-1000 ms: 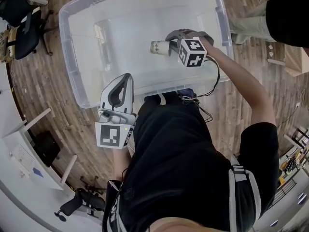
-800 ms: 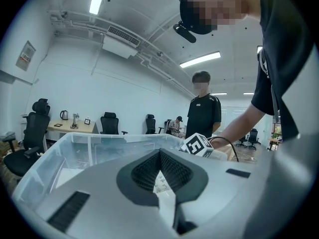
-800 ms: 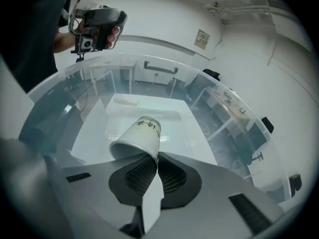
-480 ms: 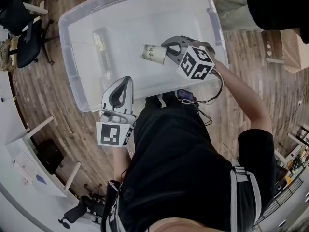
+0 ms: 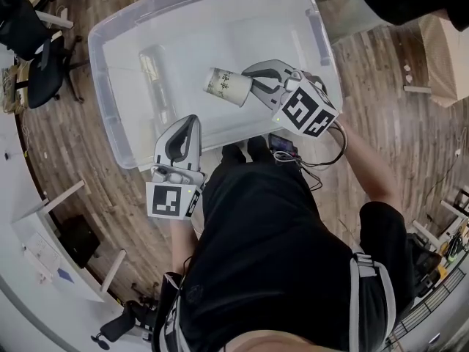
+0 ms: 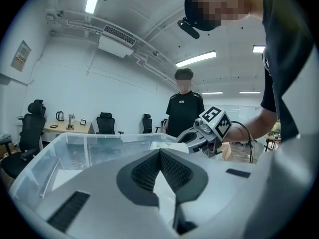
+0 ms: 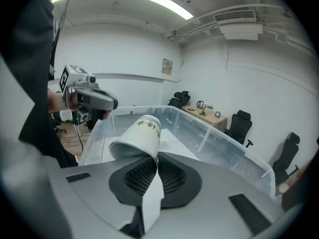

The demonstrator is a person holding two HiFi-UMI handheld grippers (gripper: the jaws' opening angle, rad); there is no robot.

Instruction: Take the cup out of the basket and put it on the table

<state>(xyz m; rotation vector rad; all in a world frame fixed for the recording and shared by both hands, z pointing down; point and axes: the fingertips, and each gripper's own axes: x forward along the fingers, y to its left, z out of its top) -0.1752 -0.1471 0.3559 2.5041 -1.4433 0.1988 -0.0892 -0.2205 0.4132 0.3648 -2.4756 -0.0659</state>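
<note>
Right gripper (image 5: 253, 86) pinches the cup (image 5: 226, 86) rim over the basket (image 5: 102, 86); tilted, it may slip. Left gripper (image 5: 190, 119) closed, empty.

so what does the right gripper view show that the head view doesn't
Only the right gripper view: the right hand-held gripper pinching the cup by its rim, plus a desk by the wall. Only the head view: that gripper's marker cube. Both: the cup, the clear basket and the left hand-held gripper.
</note>
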